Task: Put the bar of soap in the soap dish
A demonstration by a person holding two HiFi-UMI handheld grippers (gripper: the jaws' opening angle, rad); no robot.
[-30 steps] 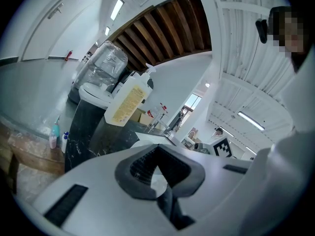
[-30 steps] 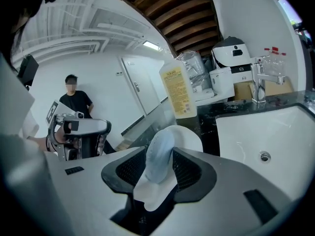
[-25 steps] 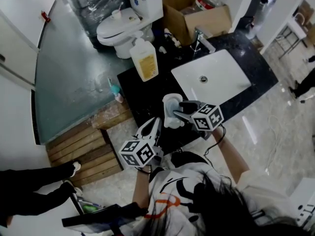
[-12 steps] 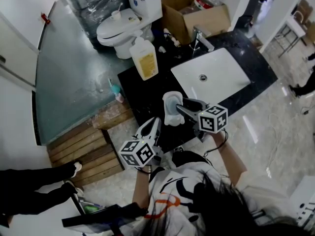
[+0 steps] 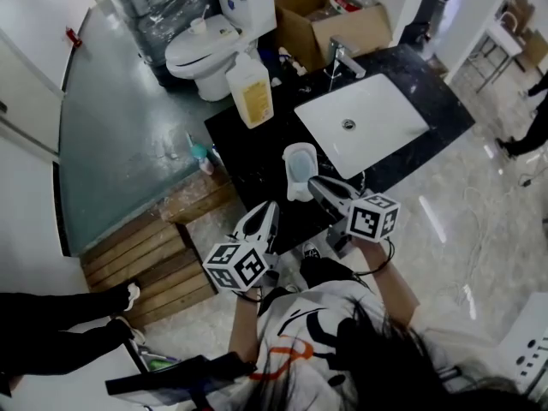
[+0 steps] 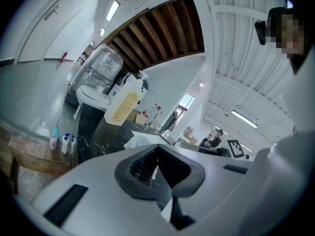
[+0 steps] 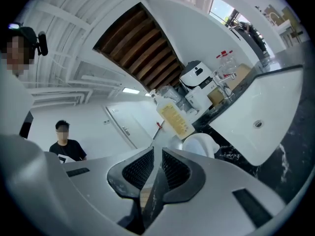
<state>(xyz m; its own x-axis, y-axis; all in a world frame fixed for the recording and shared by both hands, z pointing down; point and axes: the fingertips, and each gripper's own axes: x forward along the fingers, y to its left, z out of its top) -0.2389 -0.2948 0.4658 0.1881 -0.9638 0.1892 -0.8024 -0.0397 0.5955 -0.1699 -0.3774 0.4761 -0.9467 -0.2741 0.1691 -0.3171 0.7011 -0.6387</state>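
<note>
A white soap dish (image 5: 299,169) stands on the black counter (image 5: 248,157), left of the sink. Its inside looks pale, and I cannot make out a bar of soap apart from it. My right gripper (image 5: 322,190) hovers just in front of the dish, apart from it. Its jaws are closing, nearly together, with nothing between them. In the right gripper view the dish (image 7: 199,144) sits beyond the jaws. My left gripper (image 5: 261,221) hangs at the counter's front edge, shut and empty. The dish (image 6: 140,140) shows as a white shape in the left gripper view.
A white basin (image 5: 364,122) with a faucet (image 5: 342,56) is set in the counter's right half. A large yellow-labelled bottle (image 5: 250,88) stands at the back left. Behind are a toilet (image 5: 201,50) and a cardboard box (image 5: 330,20). A wooden pallet (image 5: 145,255) lies on the floor at left.
The right gripper drew back from the dish toward the person and rolled, and its wide-open jaws came nearly together. The left gripper shifted only slightly.
</note>
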